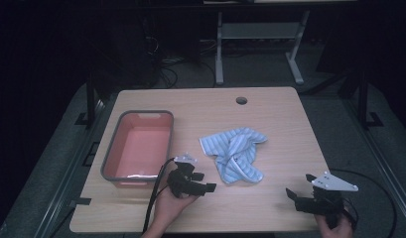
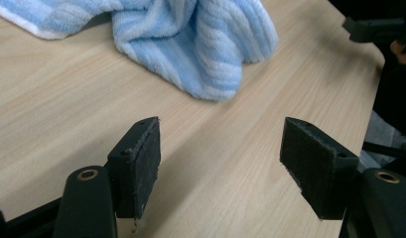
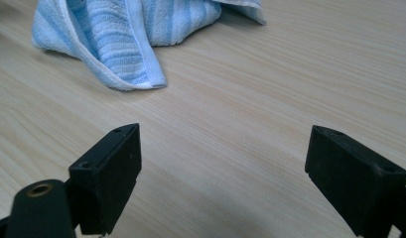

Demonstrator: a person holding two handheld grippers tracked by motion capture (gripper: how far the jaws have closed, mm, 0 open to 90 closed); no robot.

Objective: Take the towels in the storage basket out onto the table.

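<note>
My left claw [image 1: 203, 182] and right claw [image 1: 294, 197] both hang released and empty over the near surface [image 1: 270, 148]. Beyond them, the crumpled blue striped towel [image 1: 235, 153] lies mid-surface, right of the pink tub [image 1: 138, 146].

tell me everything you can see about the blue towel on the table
The towel is light blue with paler stripes and a white hemmed edge, in a soft, ribbed terry-like fabric. It lies crumpled in a loose heap with overlapping folds, near the middle of the wooden table, right of the pink bin. It rests on the tabletop alone. The left tool and right tool are both open and apart from it.
</note>
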